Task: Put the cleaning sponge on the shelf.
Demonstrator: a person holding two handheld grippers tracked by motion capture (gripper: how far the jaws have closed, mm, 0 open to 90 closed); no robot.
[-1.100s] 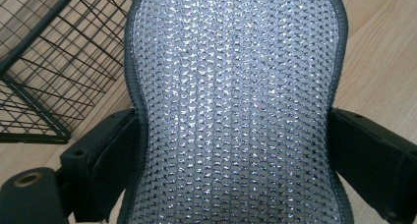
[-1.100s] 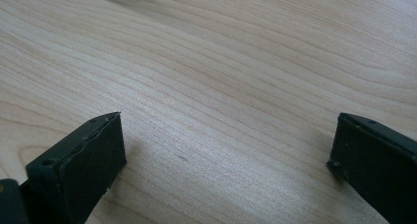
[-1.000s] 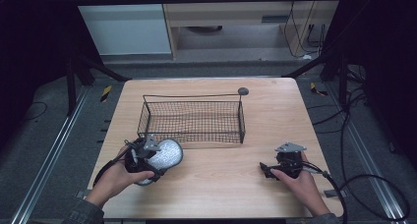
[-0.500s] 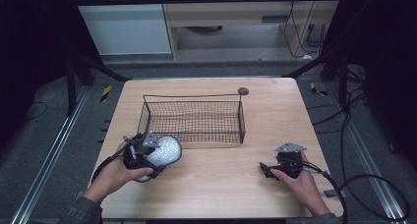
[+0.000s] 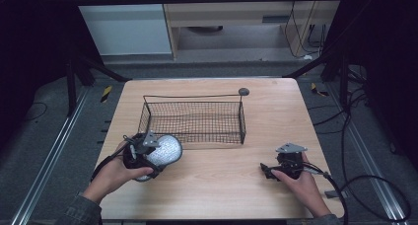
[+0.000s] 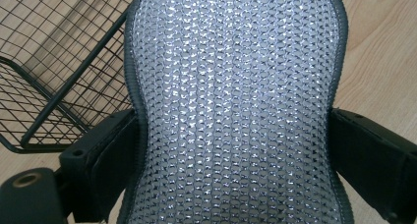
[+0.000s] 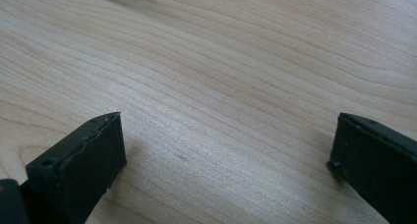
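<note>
Beside the wire basket (image 5: 193,119), the left gripper (image 5: 148,153) clamps a silver mesh pad (image 6: 236,106); the right gripper (image 7: 226,150) stands apart

Dim room, lit tabletop; sharp close-ups, soft shadows, slight glare.

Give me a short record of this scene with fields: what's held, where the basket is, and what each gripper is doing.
held item: silver mesh pad, squeezed at its sides
left gripper: jaws shut on the pad, just in front of the basket's near-left corner
right gripper: jaws open, nothing between them, low over the table
wire basket: black, middle of the table, nothing inside
small dark round thing: on the table behind the basket's far-right corner
</note>
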